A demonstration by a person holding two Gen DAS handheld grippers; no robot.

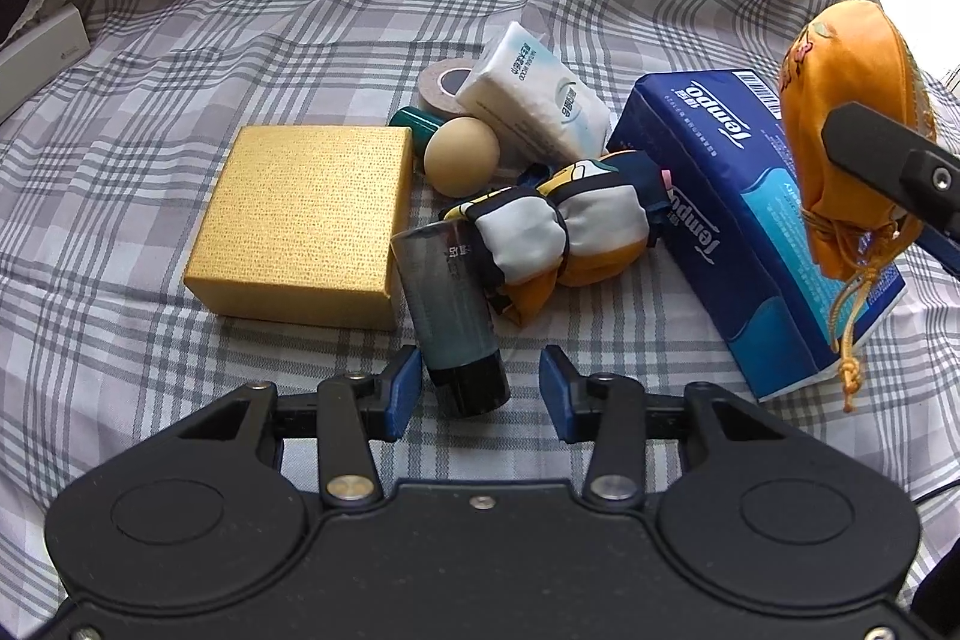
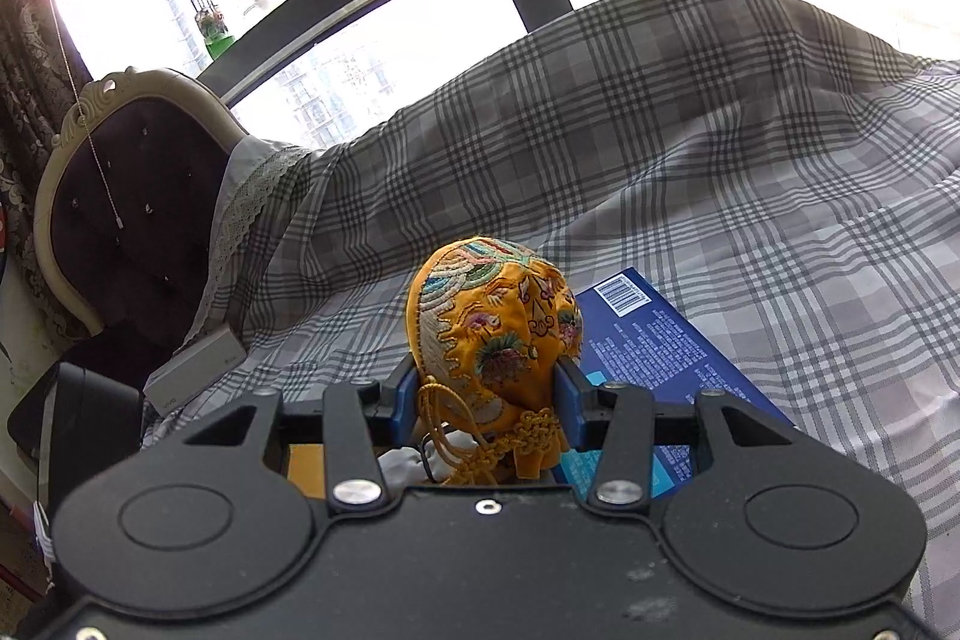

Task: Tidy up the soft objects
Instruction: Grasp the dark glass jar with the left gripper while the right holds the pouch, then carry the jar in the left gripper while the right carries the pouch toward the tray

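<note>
Right now the right tongs [image 2: 487, 388] are pinching an orange embroidered pouch [image 2: 492, 328], one blue pad pressed into each side, its knotted cord dangling below. They hold it up in the air over the blue Tempo tissue pack [image 1: 756, 220], which lies on the plaid bedspread [image 1: 300, 10].

Meanwhile the left tongs [image 1: 480, 388] hang low over the bed with their pads spread and nothing gripped; the black cap of a grey tube [image 1: 450, 304] lies in the gap between them, touching neither pad that I can see.

Behind the tube sits a rolled cloth bundle [image 1: 564, 232] in white, yellow and navy, with a gold box [image 1: 306, 220] to its left. Farther back are a beige ball [image 1: 461, 154], a white tissue packet [image 1: 534, 94] and a roll of tape [image 1: 444, 83].
</note>
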